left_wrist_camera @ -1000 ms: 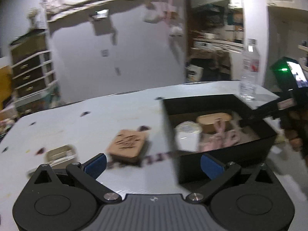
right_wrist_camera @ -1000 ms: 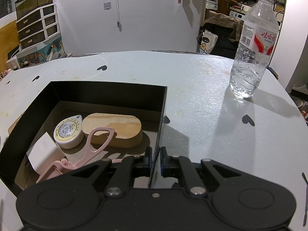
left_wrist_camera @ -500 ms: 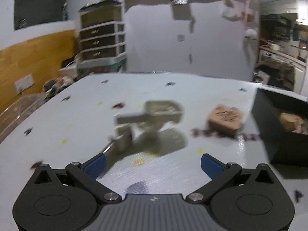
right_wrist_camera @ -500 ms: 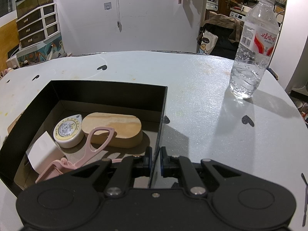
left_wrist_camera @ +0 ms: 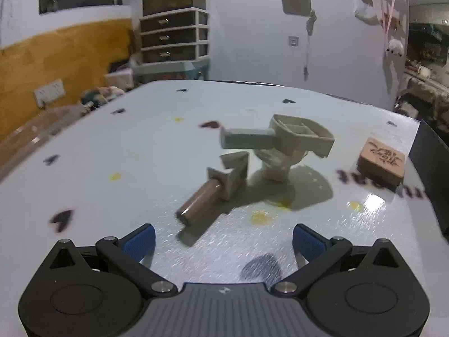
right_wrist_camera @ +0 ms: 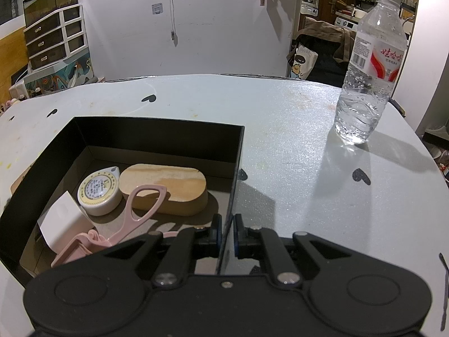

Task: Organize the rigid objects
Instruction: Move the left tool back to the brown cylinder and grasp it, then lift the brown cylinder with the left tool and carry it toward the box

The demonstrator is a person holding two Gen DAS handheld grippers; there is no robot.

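Swung away from the open black cardboard box [right_wrist_camera: 157, 137], the left gripper [left_wrist_camera: 223, 241] now faces a grey plastic model [left_wrist_camera: 280, 146] on the worktop [left_wrist_camera: 140, 151], fingers spread and empty. Inside the box lie a round tape measure [right_wrist_camera: 98, 193], an oval wooden block [right_wrist_camera: 165, 188], pink scissors [right_wrist_camera: 132, 219] and a white card [right_wrist_camera: 61, 221]; the right gripper [right_wrist_camera: 226, 236] pinches the box's wall.
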